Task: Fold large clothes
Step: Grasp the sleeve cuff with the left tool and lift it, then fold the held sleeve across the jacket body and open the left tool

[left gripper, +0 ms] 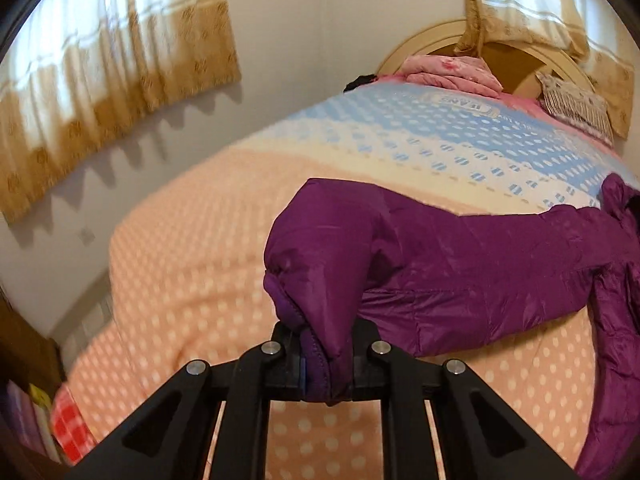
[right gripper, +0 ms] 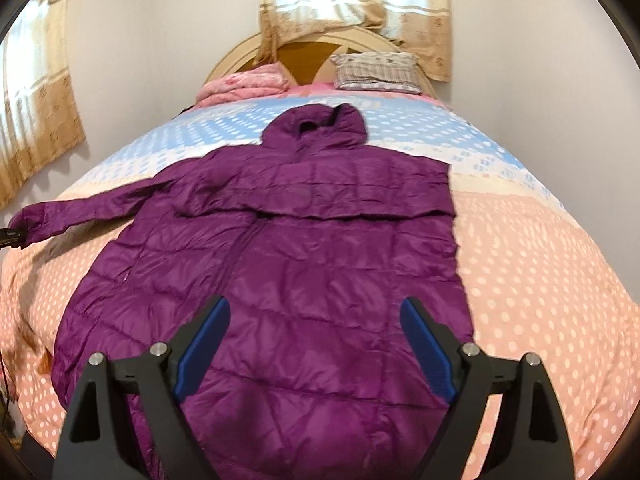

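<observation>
A purple hooded puffer coat lies flat on the bed, hood toward the headboard. Its right sleeve is folded across the chest. Its left sleeve stretches out to the left. My left gripper is shut on that sleeve's cuff and holds it just above the bedspread; the gripper shows small at the left edge of the right wrist view. My right gripper is open and empty, hovering over the coat's lower half near the hem.
The bed has a dotted bedspread, peach at the near end and blue farther back. A pink folded quilt and a checked pillow lie by the headboard. Curtains hang on the walls. A bookshelf stands at the left.
</observation>
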A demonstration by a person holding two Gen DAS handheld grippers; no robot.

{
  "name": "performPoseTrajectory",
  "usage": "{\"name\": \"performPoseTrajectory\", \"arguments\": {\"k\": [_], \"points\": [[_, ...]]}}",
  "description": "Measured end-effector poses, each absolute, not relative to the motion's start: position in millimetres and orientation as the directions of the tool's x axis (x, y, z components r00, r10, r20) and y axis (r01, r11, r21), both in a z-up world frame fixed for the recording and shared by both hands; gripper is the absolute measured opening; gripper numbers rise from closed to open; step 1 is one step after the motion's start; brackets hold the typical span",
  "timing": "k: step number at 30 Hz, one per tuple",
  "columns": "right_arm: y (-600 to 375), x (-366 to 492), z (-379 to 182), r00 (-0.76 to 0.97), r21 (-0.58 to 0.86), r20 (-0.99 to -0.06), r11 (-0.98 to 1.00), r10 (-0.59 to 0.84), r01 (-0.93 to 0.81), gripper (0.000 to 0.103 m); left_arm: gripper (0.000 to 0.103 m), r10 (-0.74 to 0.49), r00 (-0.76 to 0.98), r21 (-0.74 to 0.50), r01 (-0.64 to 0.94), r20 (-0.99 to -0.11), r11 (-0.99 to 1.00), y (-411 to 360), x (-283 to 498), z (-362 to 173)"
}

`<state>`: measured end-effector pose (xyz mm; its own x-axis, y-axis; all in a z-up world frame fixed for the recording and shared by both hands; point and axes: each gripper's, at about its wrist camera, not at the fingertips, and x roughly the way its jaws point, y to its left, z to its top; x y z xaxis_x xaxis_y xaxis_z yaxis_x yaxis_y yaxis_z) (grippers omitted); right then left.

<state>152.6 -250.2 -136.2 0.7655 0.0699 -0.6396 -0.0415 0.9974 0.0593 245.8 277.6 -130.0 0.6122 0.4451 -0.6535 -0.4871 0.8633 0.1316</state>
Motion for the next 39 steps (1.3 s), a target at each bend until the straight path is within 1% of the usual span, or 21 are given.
{"name": "performPoseTrajectory", "arguments": {"k": [4, 7, 10, 12, 17, 19, 25, 27, 29, 30, 31, 32, 34, 35, 36, 38, 39], "points": [[-270, 155, -139, 0.767, 0.093, -0.638, 0.996, 0.070, -0.014, 0.089, 0.012, 0.445, 0.638, 0.161, -0.453, -0.628, 0.877, 264, 267, -119], [-280, 157, -141, 0.767, 0.103, -0.639, 0.995, 0.064, 0.003, 0.089, 0.012, 0.443, 0.694, 0.183, -0.418, -0.568, 0.890, 233, 274, -95], [-291, 157, -140, 0.774, 0.116, -0.631, 0.993, 0.054, 0.026, 0.089, 0.012, 0.393, 0.765, 0.200, -0.339, -0.509, 0.919, 188, 281, -68], [-299, 156, -137, 0.782, 0.126, -0.622, 0.991, 0.047, 0.040, 0.089, 0.012, 0.327, 0.819, 0.223, -0.247, -0.472, 0.943, 142, 290, -49], [-326, 150, -135, 0.792, 0.147, -0.610, 0.985, 0.014, 0.095, 0.089, 0.012, 0.145, 0.885, 0.237, -0.040, -0.443, 0.971, 34, 304, -32], [-337, 147, -136, 0.791, 0.159, -0.612, 0.980, 0.004, 0.118, 0.089, 0.012, 0.060, 0.892, 0.237, 0.053, -0.447, 0.970, -15, 305, -34], [-369, 138, -149, 0.770, 0.172, -0.636, 0.966, -0.039, 0.191, 0.089, 0.012, -0.123, 0.875, 0.253, 0.266, -0.469, 0.930, -136, 306, -61], [-378, 136, -155, 0.761, 0.178, -0.647, 0.960, -0.051, 0.216, 0.089, 0.014, -0.145, 0.870, 0.265, 0.296, -0.471, 0.918, -164, 303, -70], [-384, 135, -160, 0.752, 0.188, -0.657, 0.954, -0.055, 0.234, 0.089, 0.021, -0.169, 0.855, 0.279, 0.338, -0.490, 0.899, -193, 299, -82], [-387, 135, -161, 0.748, 0.191, -0.661, 0.952, -0.054, 0.238, 0.089, 0.039, -0.172, 0.852, 0.290, 0.348, -0.494, 0.891, -204, 296, -88], [-388, 135, -163, 0.745, 0.192, -0.665, 0.952, -0.054, 0.240, 0.089, 0.068, -0.166, 0.860, 0.313, 0.346, -0.482, 0.885, -216, 291, -91], [-389, 135, -164, 0.742, 0.190, -0.668, 0.952, -0.053, 0.239, 0.089, 0.079, -0.170, 0.873, 0.325, 0.342, -0.458, 0.882, -219, 288, -91], [-389, 137, -166, 0.734, 0.185, -0.677, 0.955, -0.048, 0.233, 0.089, 0.086, -0.206, 0.897, 0.334, 0.346, -0.390, 0.877, -229, 272, -86], [-388, 137, -166, 0.733, 0.183, -0.678, 0.956, -0.047, 0.231, 0.089, 0.090, -0.225, 0.900, 0.335, 0.357, -0.373, 0.872, -229, 267, -84], [-387, 138, -165, 0.733, 0.181, -0.678, 0.957, -0.047, 0.228, 0.089, 0.097, -0.228, 0.903, 0.341, 0.357, -0.364, 0.870, -228, 266, -82], [-386, 142, -163, 0.735, 0.179, -0.676, 0.958, -0.045, 0.223, 0.090, 0.098, -0.215, 0.914, 0.356, 0.339, -0.344, 0.871, -214, 264, -81], [-383, 145, -160, 0.738, 0.183, -0.674, 0.959, -0.038, 0.216, 0.090, 0.098, -0.197, 0.914, 0.347, 0.324, -0.355, 0.880, -202, 268, -82]]}}
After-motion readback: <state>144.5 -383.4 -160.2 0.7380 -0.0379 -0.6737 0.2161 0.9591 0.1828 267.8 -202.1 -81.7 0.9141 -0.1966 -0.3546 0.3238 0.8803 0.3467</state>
